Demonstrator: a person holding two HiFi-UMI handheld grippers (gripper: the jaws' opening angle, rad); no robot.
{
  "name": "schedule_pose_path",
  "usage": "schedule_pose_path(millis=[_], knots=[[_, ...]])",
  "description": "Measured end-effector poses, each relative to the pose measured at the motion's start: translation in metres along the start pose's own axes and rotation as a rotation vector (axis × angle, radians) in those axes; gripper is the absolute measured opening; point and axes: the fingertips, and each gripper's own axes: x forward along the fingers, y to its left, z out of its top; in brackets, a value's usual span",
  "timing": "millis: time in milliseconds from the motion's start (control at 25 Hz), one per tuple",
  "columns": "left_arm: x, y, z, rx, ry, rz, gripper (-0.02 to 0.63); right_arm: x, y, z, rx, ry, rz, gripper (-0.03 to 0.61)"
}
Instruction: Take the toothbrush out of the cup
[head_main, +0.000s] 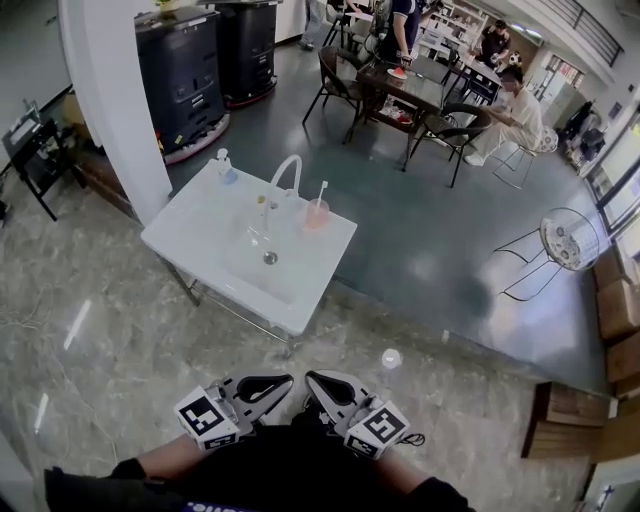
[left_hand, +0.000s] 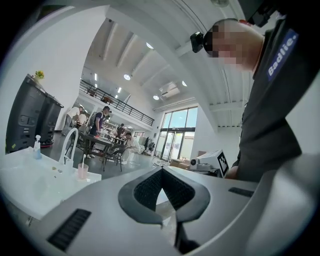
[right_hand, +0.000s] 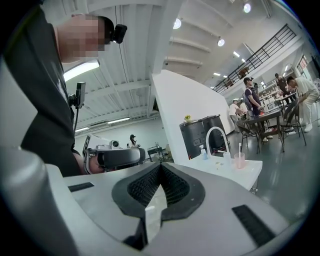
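A pink cup (head_main: 316, 213) stands on the far right of the white sink table (head_main: 200, 235), with a white toothbrush (head_main: 321, 190) upright in it. Both grippers are held close to my body, far short of the table. My left gripper (head_main: 280, 382) and right gripper (head_main: 318, 382) sit side by side, tips nearly touching, both shut and empty. In the left gripper view the cup (left_hand: 82, 171) is small at the left, beyond the shut left gripper (left_hand: 162, 170). From the right gripper view the cup (right_hand: 239, 160) is far off to the right of the shut right gripper (right_hand: 160, 166).
A curved white faucet (head_main: 285, 172) and a soap bottle (head_main: 225, 165) stand on the sink table. A white pillar (head_main: 115, 100) and black machines (head_main: 185, 70) lie behind it. Tables, chairs and seated people fill the back. Wooden crates (head_main: 575, 415) are at the right.
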Motion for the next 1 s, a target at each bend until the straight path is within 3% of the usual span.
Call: schedule_pose_path(millis=[640,840,1000], knots=[[0.100,0.062,0.023,-0.028,-0.040,0.170,-0.002,0.008,-0.121,0.037,0.003,-0.033,0.151,0.011],[0.111,0.071,0.023,-0.033,-0.041,0.202,-0.002,0.011,-0.138,0.030,-0.001,0.036,0.188,0.011],[0.109,0.081,0.027,-0.036,-0.047,0.203,-0.002,0.021,-0.143,0.035,0.003,0.034,0.176,0.011]])
